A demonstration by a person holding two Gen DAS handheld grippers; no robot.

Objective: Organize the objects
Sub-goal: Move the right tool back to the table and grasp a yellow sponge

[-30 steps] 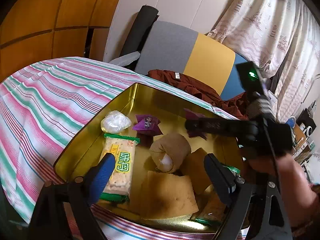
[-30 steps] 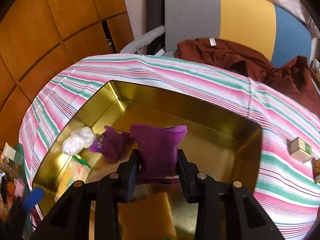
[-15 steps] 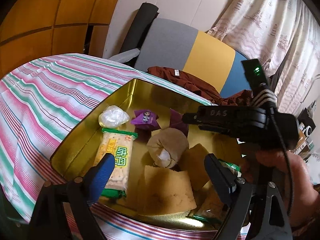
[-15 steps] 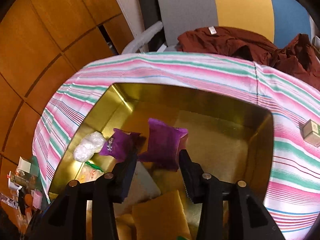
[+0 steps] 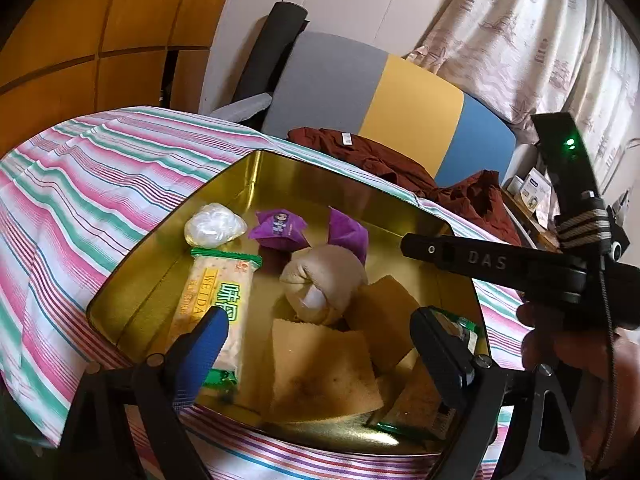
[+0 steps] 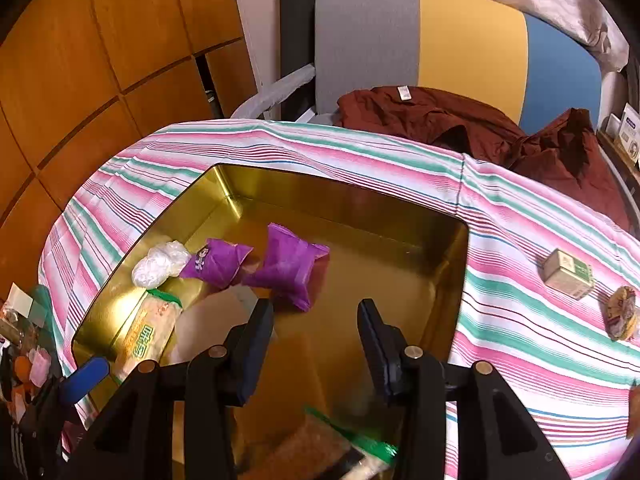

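Released since a second ago, the purple packet (image 6: 289, 265) is lying in the gold tin (image 6: 400, 208), while the right tool (image 6: 316, 340), jaws just opened, is hovering empty above; the left tool (image 5: 316, 340) is gaping wide, holding nothing.

Gold tin (image 6: 456, 256): right half of the floor bare in the right wrist view, open to entry from above. Left half crowded: white bag (image 6: 160, 266), two purple packets (image 6: 218, 262) (image 6: 290, 268), cracker pack (image 6: 150, 332). Lower centre of the left wrist view blocked by tan sponges (image 5: 324, 372) and cloth bundle (image 5: 324, 280). Striped cloth (image 6: 520, 320) at right free except small box (image 6: 568, 274) and round snack (image 6: 622, 312).
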